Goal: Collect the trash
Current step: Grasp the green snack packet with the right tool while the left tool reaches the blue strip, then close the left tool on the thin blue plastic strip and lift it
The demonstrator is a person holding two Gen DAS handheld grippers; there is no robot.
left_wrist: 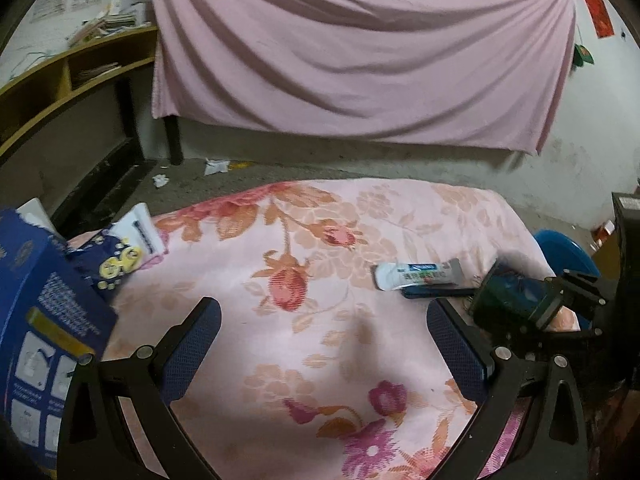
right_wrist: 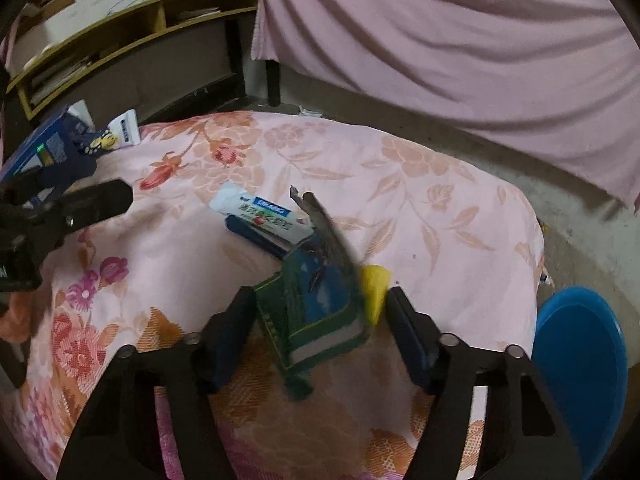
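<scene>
A floral blanket [left_wrist: 360, 320] is spread before a pink sheet [left_wrist: 360, 52]. The green box [right_wrist: 316, 312], blurred, sits between the right gripper [right_wrist: 320, 320]'s half-spread fingers; contact cannot be judged. The left gripper [left_wrist: 324, 332] is released, empty. The stool [right_wrist: 580, 360] is cut off. Only the left view shows floor scraps [left_wrist: 216, 167].

Both tools share one build. The left gripper [left_wrist: 324, 344] has two black plastic arms that spread in a V, each ending in a finger faced with a dark blue textured pad [left_wrist: 192, 352]. Round silver screw heads sit at the pivots of the linkage, two on each side. The right gripper [right_wrist: 320, 332] matches it: black angular arms with triangular cut-outs, dark blue pads [right_wrist: 412, 340] on the inner faces, and silver screws at the joints. Seen from the other camera, its body is a black block with small screws.
</scene>
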